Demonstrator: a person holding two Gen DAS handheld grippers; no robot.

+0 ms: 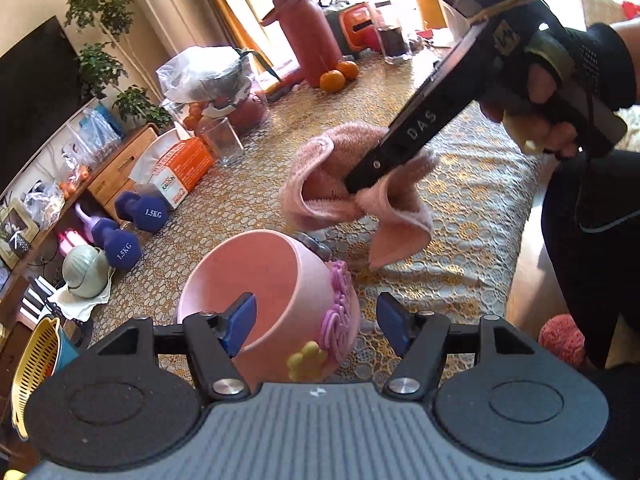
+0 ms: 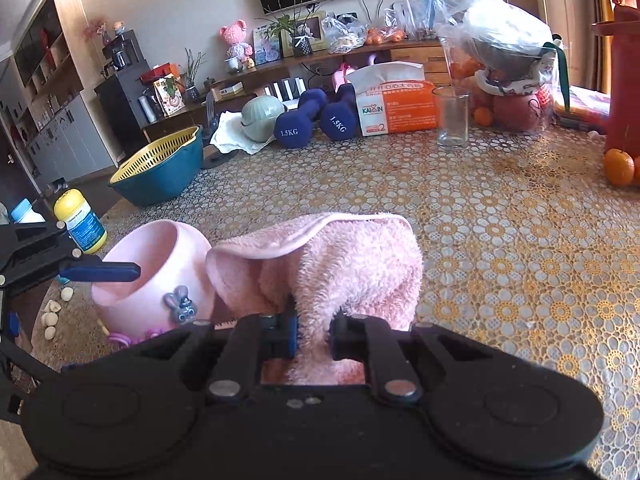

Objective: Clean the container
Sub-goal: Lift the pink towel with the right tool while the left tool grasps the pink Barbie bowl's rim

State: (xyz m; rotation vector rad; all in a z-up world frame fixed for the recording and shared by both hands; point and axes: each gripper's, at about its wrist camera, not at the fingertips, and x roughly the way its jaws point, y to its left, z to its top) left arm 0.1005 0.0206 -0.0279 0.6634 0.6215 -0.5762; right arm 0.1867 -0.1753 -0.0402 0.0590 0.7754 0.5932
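A: Where is the pink container (image 1: 256, 280)?

B: On the lace-patterned worktop (image 1: 460, 216), tipped so its mouth faces up and to one side. It carries purple lettering, a yellow flower and, on the side seen from the right wrist, a small grey rabbit figure (image 2: 181, 305).

A: And the left claw (image 1: 316, 320)?

B: Its blue pads are spread apart. One finger (image 1: 240, 322) reaches over the rim into the mouth, the other sits outside the wall. I can't tell if either pad touches the container.

A: The cloth?

B: A pink towel (image 2: 340, 264) is clamped in the right claw (image 2: 314, 336), pads drawn together on a fold, the rest draped forward just beside the container. From the left wrist view the towel hangs off the claw's tip, with a gloved hand (image 1: 560, 92) gripping the handle.

A: What's further out?

B: Two blue dumbbells (image 2: 316, 120) marked 1.5KG, an orange and white tissue box (image 2: 396, 110), an empty glass (image 2: 452, 116), a teal bowl with a yellow strainer (image 2: 160, 168), a yellow-capped bottle (image 2: 80, 220), oranges (image 1: 338, 76) beside a red jug (image 1: 308, 36).
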